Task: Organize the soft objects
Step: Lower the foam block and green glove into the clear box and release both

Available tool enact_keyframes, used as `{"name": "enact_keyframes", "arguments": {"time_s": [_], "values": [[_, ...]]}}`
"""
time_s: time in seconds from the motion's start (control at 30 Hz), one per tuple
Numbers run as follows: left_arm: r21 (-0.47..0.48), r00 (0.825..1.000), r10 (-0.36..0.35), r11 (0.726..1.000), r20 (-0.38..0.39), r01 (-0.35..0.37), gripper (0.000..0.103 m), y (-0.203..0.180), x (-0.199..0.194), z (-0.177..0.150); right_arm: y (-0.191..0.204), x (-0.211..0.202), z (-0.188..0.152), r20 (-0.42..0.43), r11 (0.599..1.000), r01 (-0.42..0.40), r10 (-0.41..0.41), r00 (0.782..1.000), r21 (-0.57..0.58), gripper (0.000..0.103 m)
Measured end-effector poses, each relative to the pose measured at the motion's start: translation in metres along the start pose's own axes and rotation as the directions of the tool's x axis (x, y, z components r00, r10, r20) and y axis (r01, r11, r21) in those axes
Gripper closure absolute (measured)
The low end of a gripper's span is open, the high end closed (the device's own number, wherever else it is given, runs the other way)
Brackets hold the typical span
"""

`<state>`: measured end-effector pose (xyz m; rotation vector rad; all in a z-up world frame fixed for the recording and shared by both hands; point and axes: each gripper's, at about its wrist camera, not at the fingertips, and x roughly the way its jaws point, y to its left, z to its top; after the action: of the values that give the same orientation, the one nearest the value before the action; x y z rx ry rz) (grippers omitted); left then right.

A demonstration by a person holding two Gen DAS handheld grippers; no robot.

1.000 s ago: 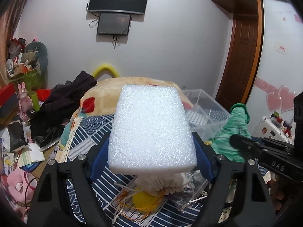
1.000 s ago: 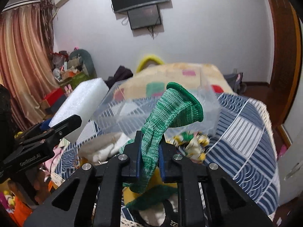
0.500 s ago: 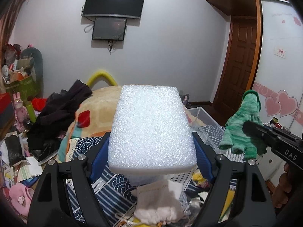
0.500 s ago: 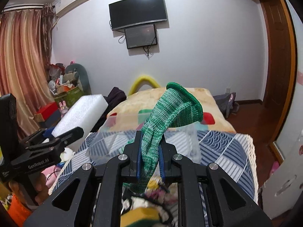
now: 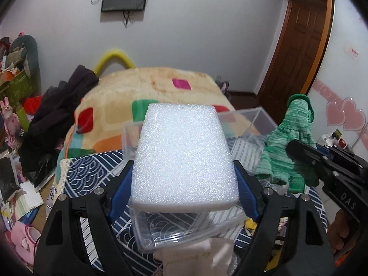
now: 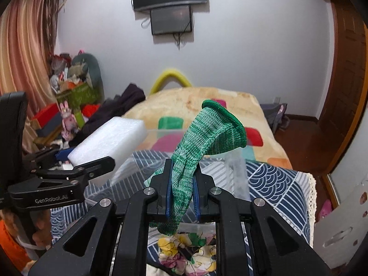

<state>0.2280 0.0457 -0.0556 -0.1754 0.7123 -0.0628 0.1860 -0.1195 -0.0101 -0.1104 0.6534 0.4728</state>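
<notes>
My left gripper [image 5: 184, 184] is shut on a white foam block [image 5: 184, 156] and holds it above a clear plastic box [image 5: 250, 124] on the bed. My right gripper [image 6: 182, 184] is shut on a green knitted glove [image 6: 207, 135], whose cuff stands up above the fingers. The glove also shows in the left wrist view [image 5: 289, 147], to the right of the box. The foam block shows in the right wrist view [image 6: 108, 140], left of the glove. The box [image 6: 237, 174] lies just beyond both grippers.
A navy patterned cloth [image 5: 89, 174] covers the near bed; a cream blanket with coloured squares [image 5: 147, 96] lies beyond. Dark clothes [image 5: 57, 115] pile at the left. A beige pouch [image 5: 195, 257] and floral fabric [image 6: 184, 250] lie below the grippers. A door [image 5: 296, 57] is at right.
Both grippers have tilted down and moved toward the clear box with their loads still held. The box now lies directly under the foam block.
</notes>
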Motion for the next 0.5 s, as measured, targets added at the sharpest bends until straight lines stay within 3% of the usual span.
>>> {"name": "enact_keyframes", "arguments": {"time_s": [0.27, 0.5], "values": [[0.073, 0.997, 0.012, 0.997, -0.078, -0.007, 0.023, -0.020, 0.025, -0.003, 0.004, 0.029, -0.006, -0.123, 0.998, -0.016, 0.010, 0.992, -0.054, 0.090], [0.085, 0.988, 0.020, 0.996, -0.150, -0.007, 0.022, -0.020, 0.036, -0.005, 0.001, 0.031, -0.006, -0.172, 0.996, -0.023, 0.008, 0.985, -0.085, 0.088]]}}
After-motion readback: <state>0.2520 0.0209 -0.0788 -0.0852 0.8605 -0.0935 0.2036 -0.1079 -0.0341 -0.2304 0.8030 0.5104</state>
